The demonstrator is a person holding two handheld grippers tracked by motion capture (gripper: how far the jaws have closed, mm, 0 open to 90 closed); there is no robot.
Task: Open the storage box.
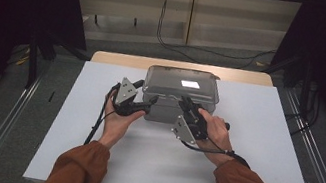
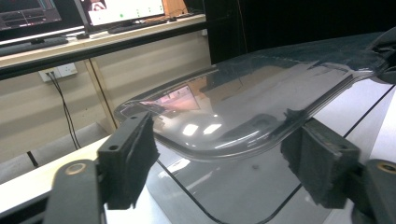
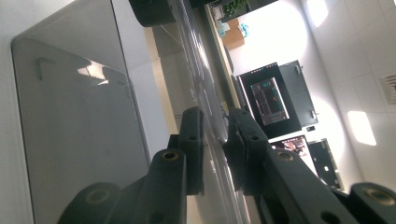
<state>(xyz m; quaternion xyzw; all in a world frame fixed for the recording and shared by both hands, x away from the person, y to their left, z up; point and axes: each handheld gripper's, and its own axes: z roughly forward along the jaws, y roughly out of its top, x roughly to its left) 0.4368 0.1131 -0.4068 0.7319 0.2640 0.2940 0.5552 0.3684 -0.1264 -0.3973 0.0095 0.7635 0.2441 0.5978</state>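
High view: overhead, facing forward and down on the clear box [image 1: 179, 94]. Both gripper views sit close against the box's lid rim [image 2: 224, 151] from opposite sides.

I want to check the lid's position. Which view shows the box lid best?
The high view: the whole lid sits on the box between both grippers. The left gripper view shows one rounded lid corner between open jaws. The right gripper view shows its rim edge-on, pinched between the jaws.
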